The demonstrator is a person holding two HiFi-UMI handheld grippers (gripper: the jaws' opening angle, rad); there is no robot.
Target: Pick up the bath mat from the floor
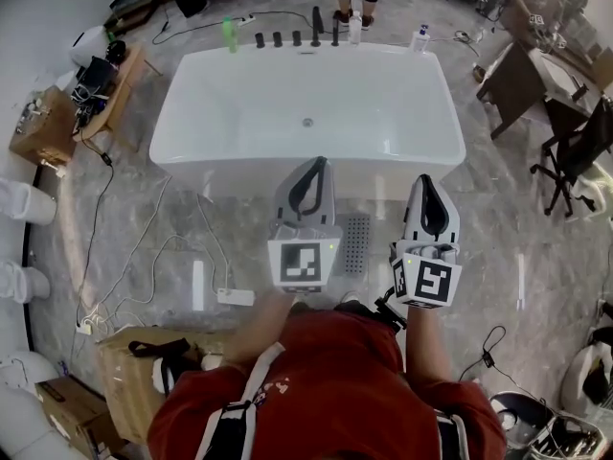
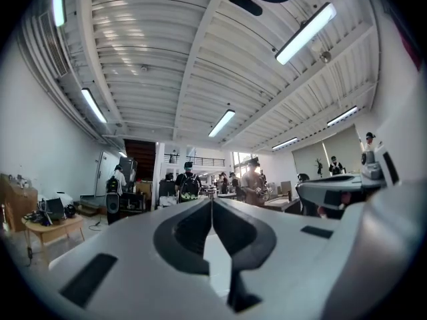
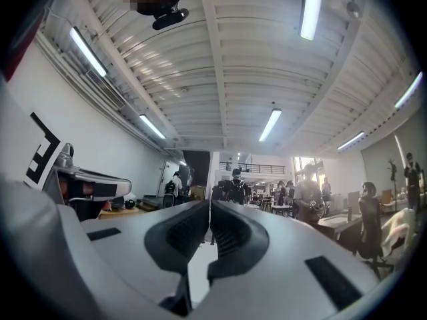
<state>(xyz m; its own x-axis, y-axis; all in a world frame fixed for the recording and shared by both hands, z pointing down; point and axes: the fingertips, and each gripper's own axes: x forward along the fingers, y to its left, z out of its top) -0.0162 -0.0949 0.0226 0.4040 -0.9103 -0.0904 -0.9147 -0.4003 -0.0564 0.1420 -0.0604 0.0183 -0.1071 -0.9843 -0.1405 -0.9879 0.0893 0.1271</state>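
Observation:
A small grey ribbed bath mat (image 1: 356, 242) lies flat on the marble floor just in front of the white bathtub (image 1: 206, 113), its left edge hidden behind my left gripper. My left gripper (image 1: 314, 162) is held level above the floor, pointing toward the tub, jaws shut with nothing between them. My right gripper (image 1: 425, 180) hovers beside it to the right of the mat, also shut and empty. In the left gripper view the left gripper (image 2: 211, 202) faces the room, and the right gripper view shows the right gripper (image 3: 210, 205) the same way; the mat is in neither.
Bottles and dark taps (image 1: 287, 38) stand on the tub's far rim. Cables and a white power strip (image 1: 235, 297) trail over the floor at left. Cardboard boxes (image 1: 134, 372) sit at lower left, a desk and office chair (image 1: 565, 156) at right. People stand far off.

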